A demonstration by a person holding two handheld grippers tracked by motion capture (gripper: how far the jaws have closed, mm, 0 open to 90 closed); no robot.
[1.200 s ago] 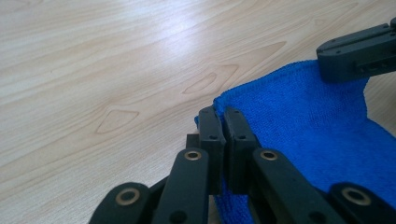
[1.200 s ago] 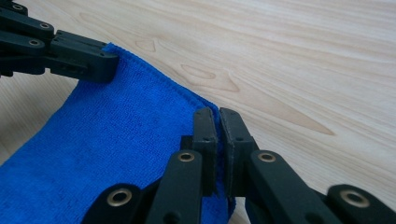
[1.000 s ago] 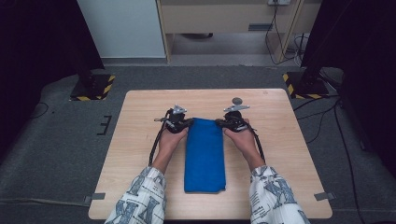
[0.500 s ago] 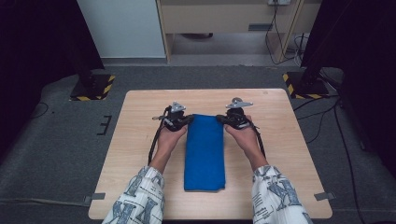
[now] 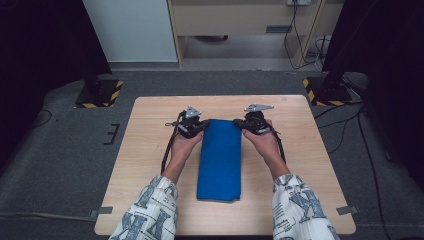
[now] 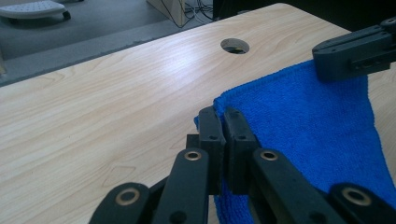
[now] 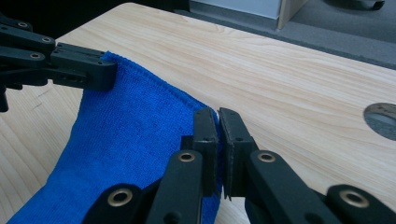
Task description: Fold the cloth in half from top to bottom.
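**Q:** What does the figure show, and where is the cloth?

**A:** A folded blue towel [image 5: 219, 159] lies lengthwise at the middle of the wooden table [image 5: 150, 150], its near end towards the person. The left gripper [image 5: 201, 127] is clamped on the towel's far left corner and the right gripper [image 5: 239, 123] on its far right corner; in each gripper view the jaws are pressed together with the towel's hem pinched between them.

**Q:** How is this step best done?

**A:** Judging from the matched grip, the far end is about to be lifted, probably to fold it back over the near end. Both corners should rise level, with the far hem kept taut between them so the layers do not slip or sag. The pinch is shallow, close to the hem, so a slow lift is safer.

**Q:** What room is there around the towel?

**A:** Bare tabletop lies on both sides of the towel and beyond its far end. A round cable hole [image 6: 235, 45] sits past the far right corner, well apart. The near hem lies well inside the table's near edge.
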